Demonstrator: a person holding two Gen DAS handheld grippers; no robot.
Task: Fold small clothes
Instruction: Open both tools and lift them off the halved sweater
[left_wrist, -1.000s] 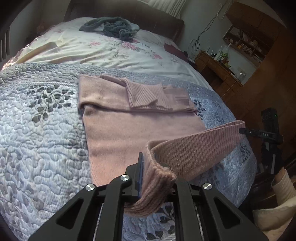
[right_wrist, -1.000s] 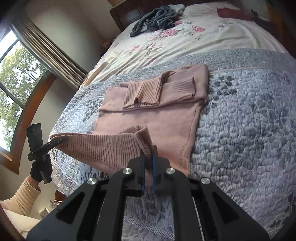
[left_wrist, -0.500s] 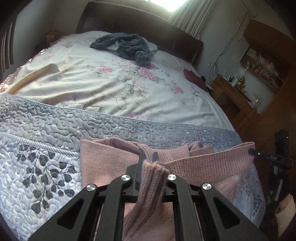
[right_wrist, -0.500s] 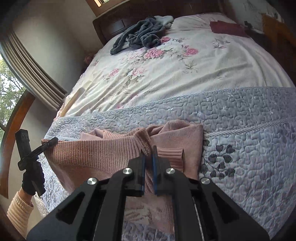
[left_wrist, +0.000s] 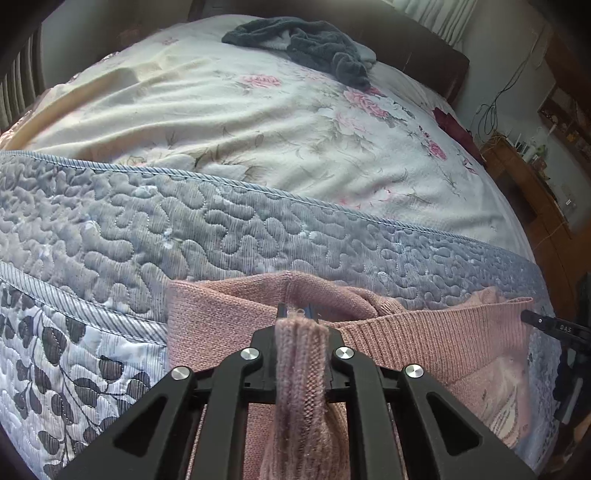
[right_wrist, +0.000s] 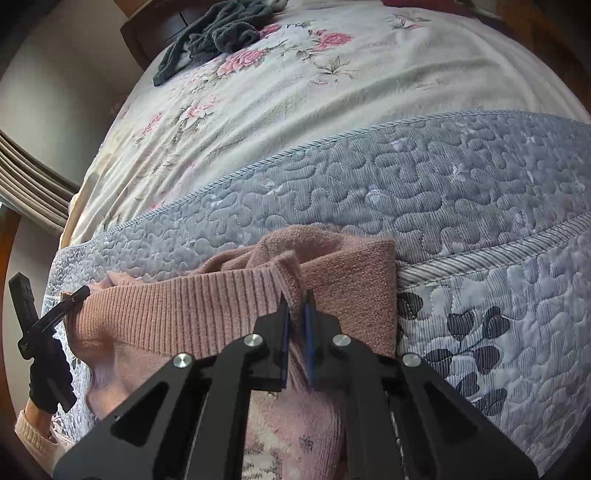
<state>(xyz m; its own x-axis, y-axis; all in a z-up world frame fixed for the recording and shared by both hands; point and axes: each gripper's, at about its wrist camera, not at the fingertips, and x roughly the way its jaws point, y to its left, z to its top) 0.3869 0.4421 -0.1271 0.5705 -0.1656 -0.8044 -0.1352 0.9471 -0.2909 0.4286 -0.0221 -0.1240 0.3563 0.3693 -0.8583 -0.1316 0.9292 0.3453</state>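
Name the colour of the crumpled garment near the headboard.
Dark grey garment, clearest in the left wrist view.
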